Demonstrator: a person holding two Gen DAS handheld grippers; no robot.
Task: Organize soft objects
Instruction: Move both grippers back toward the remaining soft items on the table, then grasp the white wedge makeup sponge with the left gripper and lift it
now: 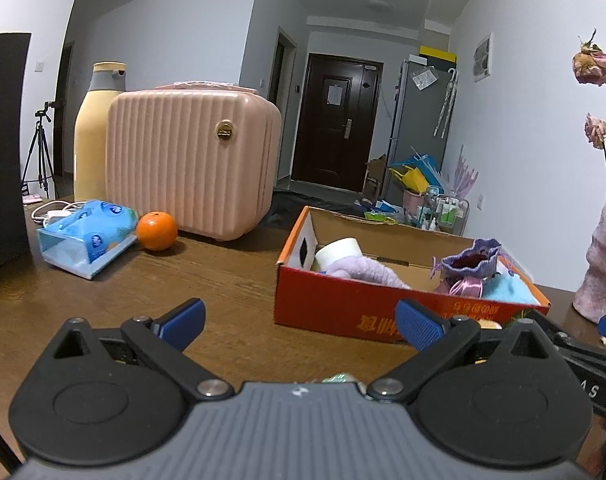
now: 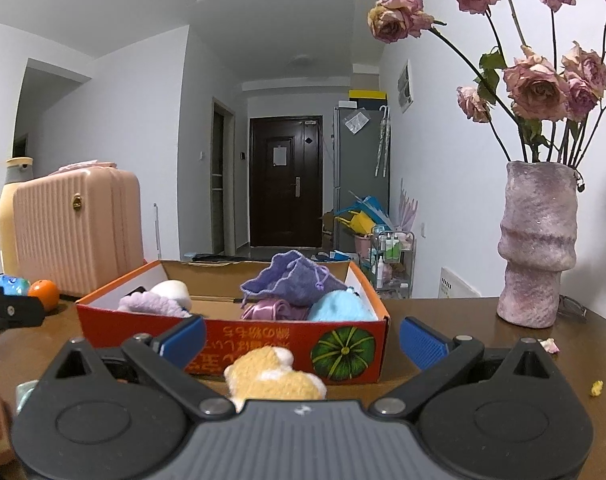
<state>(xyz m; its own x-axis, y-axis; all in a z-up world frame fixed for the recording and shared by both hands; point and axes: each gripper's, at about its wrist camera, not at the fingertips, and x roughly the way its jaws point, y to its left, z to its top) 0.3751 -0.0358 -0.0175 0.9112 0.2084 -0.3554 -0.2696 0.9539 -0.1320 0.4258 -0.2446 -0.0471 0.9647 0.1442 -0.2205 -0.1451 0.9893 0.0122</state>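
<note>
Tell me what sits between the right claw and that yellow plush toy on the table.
Nothing visible. The yellow plush toy lies on the table between the open right claw fingers, just short of the orange box. Only that box's front wall stands between toy and box interior.

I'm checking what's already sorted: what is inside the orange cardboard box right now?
Inside the box: a purple drawstring pouch on top, a pink satin item, a blue fluffy piece, a lilac fluffy piece and a white roll. Anything beneath them is hidden.
</note>
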